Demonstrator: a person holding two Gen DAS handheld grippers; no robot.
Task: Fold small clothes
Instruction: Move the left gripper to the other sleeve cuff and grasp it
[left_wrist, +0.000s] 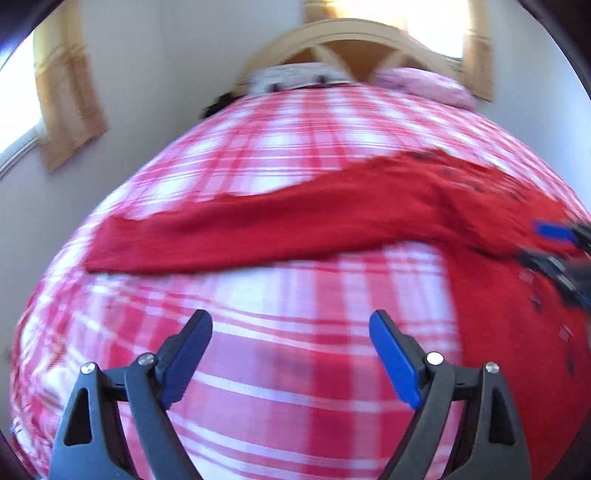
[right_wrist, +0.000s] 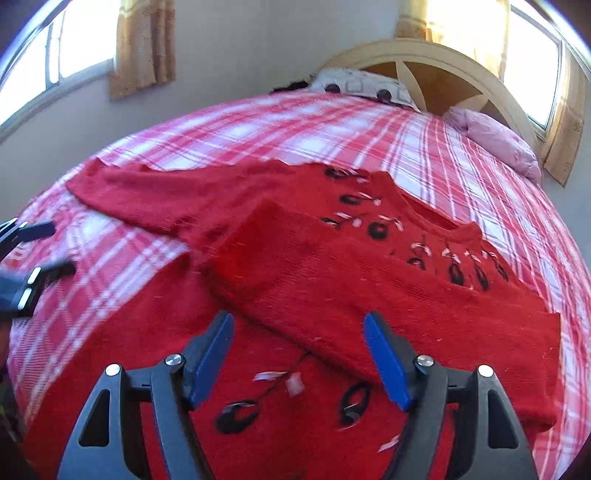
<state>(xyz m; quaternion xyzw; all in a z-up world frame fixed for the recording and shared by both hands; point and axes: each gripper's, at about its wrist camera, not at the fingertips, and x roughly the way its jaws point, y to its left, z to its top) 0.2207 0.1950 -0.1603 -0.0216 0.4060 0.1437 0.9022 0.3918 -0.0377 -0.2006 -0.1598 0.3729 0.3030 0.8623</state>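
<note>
Red knitted sweater (right_wrist: 369, 280): spread on the bed, black-and-white leaf embroidery across chest and lower front. One sleeve folded in over the body, lying diagonally through the centre of the right wrist view. Other sleeve (left_wrist: 236, 236) stretched flat across the middle of the left wrist view, cuff toward the left of the frame.

Risks, as judged: folded sleeve sitting loose and slanted, likely to slide or open if the body is dragged; fuzzy knit prone to snagging on a pad or lifting two layers at one pinch; outstretched sleeve liable to crease or twist if taken at the cuff alone; soft bedding liable to rumple under a downward press.

Left tool (left_wrist: 291, 347): released, fingers wide, holding nothing, over bare bedspread, below and near the outstretched sleeve, not touching it.

Right tool (right_wrist: 299, 350): released, fingers wide, holding nothing, over the lower front of the sweater, folded sleeve just beyond its tips; contact with the fabric not determinable.

Red-and-white plaid bedspread (right_wrist: 258, 122): beneath everything.

Patterned pillow (right_wrist: 362, 86), pink pillow (right_wrist: 495, 140), arched wooden headboard (right_wrist: 436, 62): upper part of the frame.
</note>
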